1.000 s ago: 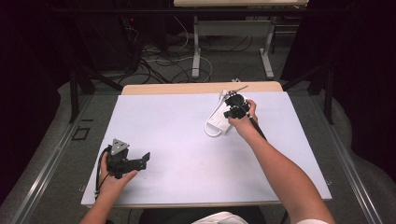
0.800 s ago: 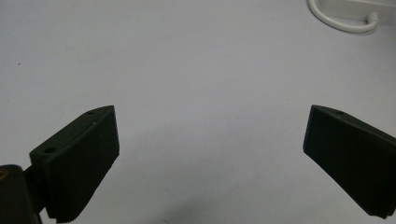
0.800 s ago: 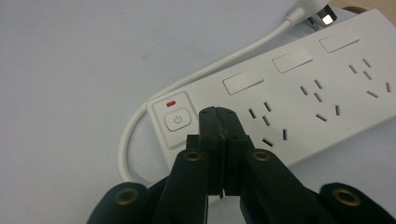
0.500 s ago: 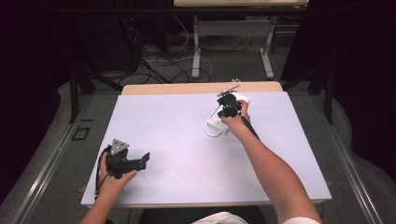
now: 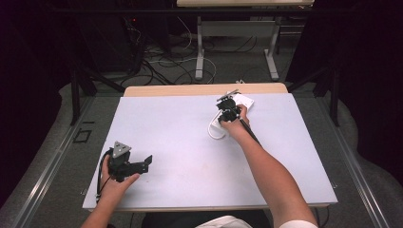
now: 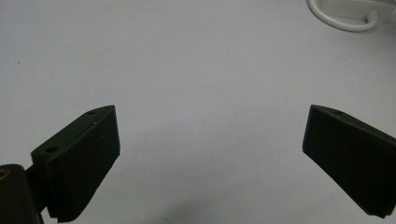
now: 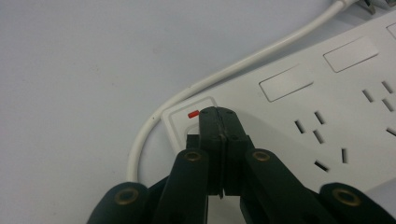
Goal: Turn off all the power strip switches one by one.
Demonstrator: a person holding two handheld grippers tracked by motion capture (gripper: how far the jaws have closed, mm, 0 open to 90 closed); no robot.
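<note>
The right hand-held gripper (image 7: 219, 112) is clenched, its tips set on the switch (image 7: 189, 119) of the white power strip (image 7: 317, 116); the left hand-held gripper (image 6: 210, 140) is held released above the table (image 6: 187, 56)

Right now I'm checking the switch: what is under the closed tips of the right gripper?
The right gripper tips sit over the white power strip's rocker switch; its red mark shows. The switch part beneath the tips is covered, and contact cannot be told.

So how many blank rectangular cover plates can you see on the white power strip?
2, both in the right gripper view on the power strip: one near the switch end, one farther along. More may lie beyond the frame.
</note>
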